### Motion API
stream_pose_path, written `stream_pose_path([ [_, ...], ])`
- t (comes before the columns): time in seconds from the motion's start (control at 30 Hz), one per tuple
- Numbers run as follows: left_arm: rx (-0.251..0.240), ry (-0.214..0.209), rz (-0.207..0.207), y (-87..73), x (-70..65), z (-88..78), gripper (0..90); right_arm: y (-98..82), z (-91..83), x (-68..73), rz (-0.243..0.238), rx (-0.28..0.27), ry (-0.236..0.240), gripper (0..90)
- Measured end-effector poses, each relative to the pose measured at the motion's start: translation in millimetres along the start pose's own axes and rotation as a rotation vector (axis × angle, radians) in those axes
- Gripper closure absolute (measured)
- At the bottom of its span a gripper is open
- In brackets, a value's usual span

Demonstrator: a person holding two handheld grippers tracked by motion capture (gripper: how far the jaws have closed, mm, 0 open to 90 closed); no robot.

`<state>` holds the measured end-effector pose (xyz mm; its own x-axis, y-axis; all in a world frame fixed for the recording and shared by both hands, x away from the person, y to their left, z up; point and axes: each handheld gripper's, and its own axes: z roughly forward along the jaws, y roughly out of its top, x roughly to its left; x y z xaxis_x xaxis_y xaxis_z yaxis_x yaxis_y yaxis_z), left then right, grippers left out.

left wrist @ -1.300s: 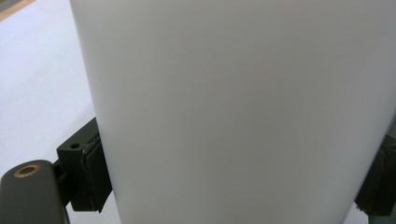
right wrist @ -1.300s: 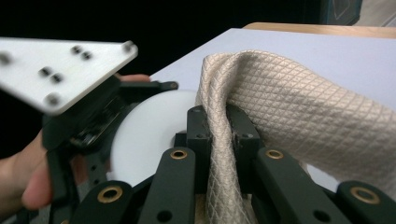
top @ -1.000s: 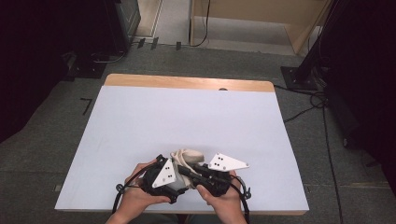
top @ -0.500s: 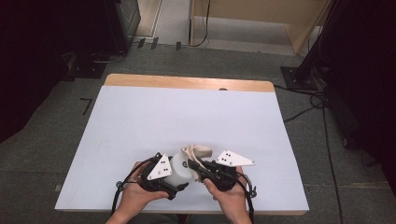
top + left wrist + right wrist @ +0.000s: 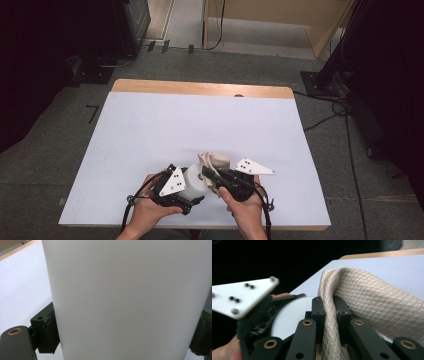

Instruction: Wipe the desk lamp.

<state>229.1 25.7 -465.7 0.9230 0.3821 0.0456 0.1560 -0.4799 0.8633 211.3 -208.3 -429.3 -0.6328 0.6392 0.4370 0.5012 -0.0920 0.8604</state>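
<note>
Near the table's front edge, a person's two hands hold both grippers close together. My left gripper (image 5: 189,189) is shut on a smooth white cylinder (image 5: 194,181). In the left gripper view the cylinder (image 5: 130,300) stands between the two black pads (image 5: 50,332), which press on both its sides. My right gripper (image 5: 208,175) is shut on a fold of beige quilted cloth (image 5: 215,161). The right gripper view has that cloth (image 5: 367,297) pinched between my right gripper's (image 5: 329,312) jaws, draping to the right, against the white cylinder (image 5: 292,317).
The white table top (image 5: 175,125) stretches bare beyond the hands, with a wooden strip (image 5: 200,89) along the far edge. Dark equipment and cables (image 5: 330,115) lie on the grey floor around the table.
The two grippers have drawn slightly apart, so more of the white cylinder shows between them. Both grips are unchanged.
</note>
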Motion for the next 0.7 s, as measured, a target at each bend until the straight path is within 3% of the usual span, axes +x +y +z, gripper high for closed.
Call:
stream_pose_path([
  [0.13, -0.086, -0.015, -0.11, -4.6, 8.3, -3.5, 8.5, 0.1, -3.3, 1.0, 0.006, -0.044, -0.012, 81.4],
  [0.2, -0.113, -0.014, -0.139, -5.5, 9.9, -4.6, 8.5, 0.5, -4.3, 3.3, 0.005, -0.069, -0.015, 81.3],
  [0.3, -0.132, 0.002, -0.155, -7.2, 9.9, -3.9, 8.5, -1.0, -4.6, 5.3, 0.008, -0.103, -0.025, 81.0],
  [0.43, -0.152, 0.004, -0.206, -11.2, 14.0, -2.5, 8.4, -5.9, -4.3, 7.0, 0.016, -0.132, -0.047, 80.7],
  [0.63, -0.156, 0.018, -0.231, -14.9, 17.1, -1.7, 8.4, -10.7, -3.5, 6.5, 0.014, -0.142, -0.048, 80.6],
  [0.7, -0.183, 0.039, -0.269, -17.5, 20.2, -3.2, 8.5, -12.6, -2.9, 6.6, 0.013, -0.132, -0.048, 80.5],
])
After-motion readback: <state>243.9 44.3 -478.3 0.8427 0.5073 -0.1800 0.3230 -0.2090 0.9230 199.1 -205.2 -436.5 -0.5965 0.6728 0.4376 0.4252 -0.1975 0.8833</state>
